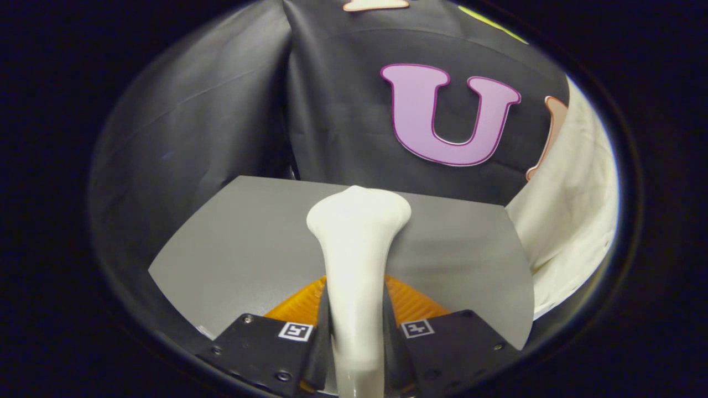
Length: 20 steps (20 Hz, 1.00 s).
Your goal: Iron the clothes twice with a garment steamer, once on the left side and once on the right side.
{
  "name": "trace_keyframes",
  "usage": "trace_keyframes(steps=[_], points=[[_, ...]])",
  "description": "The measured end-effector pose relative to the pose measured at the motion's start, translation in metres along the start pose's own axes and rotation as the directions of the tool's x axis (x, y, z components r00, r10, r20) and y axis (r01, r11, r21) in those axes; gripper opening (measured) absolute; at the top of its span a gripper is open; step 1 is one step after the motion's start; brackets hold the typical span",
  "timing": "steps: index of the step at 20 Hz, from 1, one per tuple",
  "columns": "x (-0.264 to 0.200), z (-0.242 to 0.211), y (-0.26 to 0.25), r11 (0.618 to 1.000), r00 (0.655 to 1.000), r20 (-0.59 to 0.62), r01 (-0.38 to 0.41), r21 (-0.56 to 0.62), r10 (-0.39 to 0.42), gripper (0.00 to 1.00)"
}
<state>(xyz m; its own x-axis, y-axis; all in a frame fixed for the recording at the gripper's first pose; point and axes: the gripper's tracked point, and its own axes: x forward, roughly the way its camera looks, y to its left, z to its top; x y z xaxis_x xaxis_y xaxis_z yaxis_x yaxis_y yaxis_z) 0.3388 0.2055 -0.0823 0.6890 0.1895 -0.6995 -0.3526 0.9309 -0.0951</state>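
A white garment steamer (357,260) runs forward from between my fingers, its handle narrow and its head flaring wide at the far end. My gripper (357,337) is shut on the steamer's handle, with a finger pressed against each side. The steamer is lifted above a grey table (249,243). A cream-white garment (575,210) hangs to the right, beyond the table's right edge, well apart from the steamer's head. Its folds fall down past the table's level.
The booth's black cloth wall (221,110) rises behind the table and curves round on the left. The table's far edge lies just beyond the steamer's head. The table's right edge meets the hanging garment.
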Motion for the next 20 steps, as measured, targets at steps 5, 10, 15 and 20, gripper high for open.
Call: trace_keyframes(steps=[5, 10, 15, 20], points=[[-0.022, 0.025, -0.016, 0.988, 0.986, 0.165, 0.012, 0.157, -0.038, 0.42], [-0.058, 0.033, -0.035, 0.973, 0.966, 0.255, -0.022, 0.231, -0.038, 0.4], [-0.11, 0.04, -0.02, 0.986, 0.928, 0.364, 0.018, 0.163, -0.077, 0.37], [-0.17, 0.031, -0.023, 0.949, 0.856, 0.503, -0.049, 0.313, -0.122, 0.37]])
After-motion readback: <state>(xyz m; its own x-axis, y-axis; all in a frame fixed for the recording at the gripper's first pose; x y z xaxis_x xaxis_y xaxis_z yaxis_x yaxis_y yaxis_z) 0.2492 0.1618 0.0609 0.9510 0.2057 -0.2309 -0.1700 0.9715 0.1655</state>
